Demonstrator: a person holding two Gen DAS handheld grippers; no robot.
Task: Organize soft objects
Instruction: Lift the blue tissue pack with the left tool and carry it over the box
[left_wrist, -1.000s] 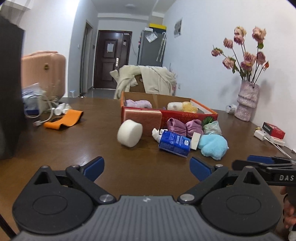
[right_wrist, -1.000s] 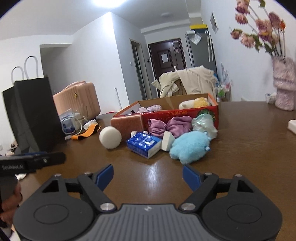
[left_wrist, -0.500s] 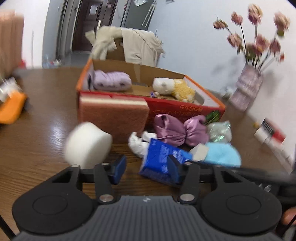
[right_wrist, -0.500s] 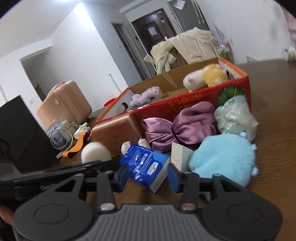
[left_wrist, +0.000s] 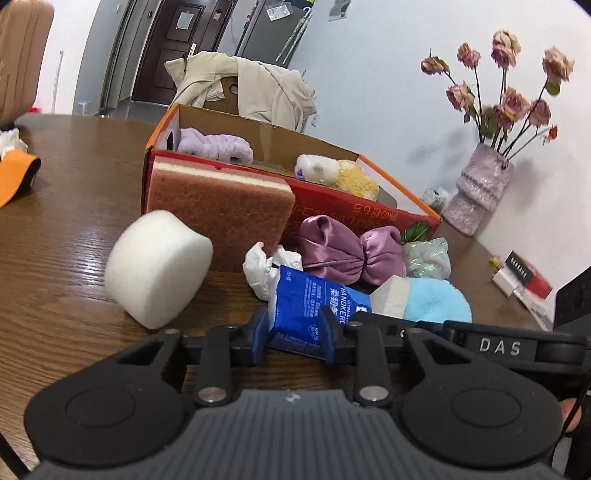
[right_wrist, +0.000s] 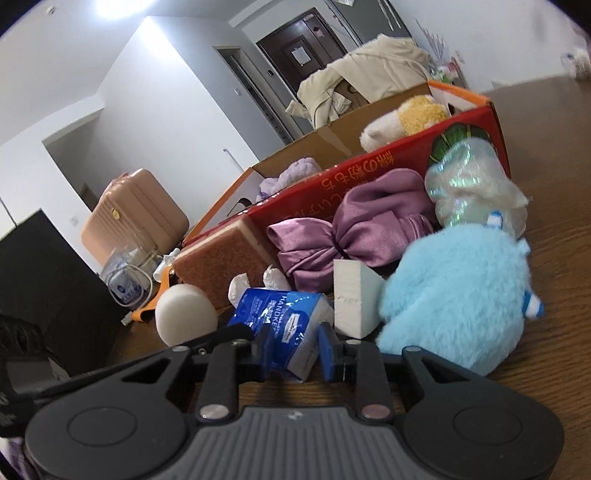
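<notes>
Closing from both ends, the left gripper (left_wrist: 293, 338) and the right gripper (right_wrist: 291, 349) each have their two blue pads against the one blue plastic tissue packet (left_wrist: 314, 306), which lies on the brown wooden table (left_wrist: 74, 206); both pairs of jaws have just been narrowing onto it. Just beyond the packet are one white foam wedge (right_wrist: 352, 295) and one crumpled white tissue (left_wrist: 264, 267). To its left stands one round white sponge (left_wrist: 157, 273), to its right one fluffy light-blue plush (right_wrist: 456, 295). Farther on lie one purple satin bow (left_wrist: 349, 251), one iridescent plastic wad (right_wrist: 469, 184) and one brown scouring sponge (left_wrist: 218, 210). Behind them, one red cardboard box (left_wrist: 369, 218) holds two soft items.
</notes>
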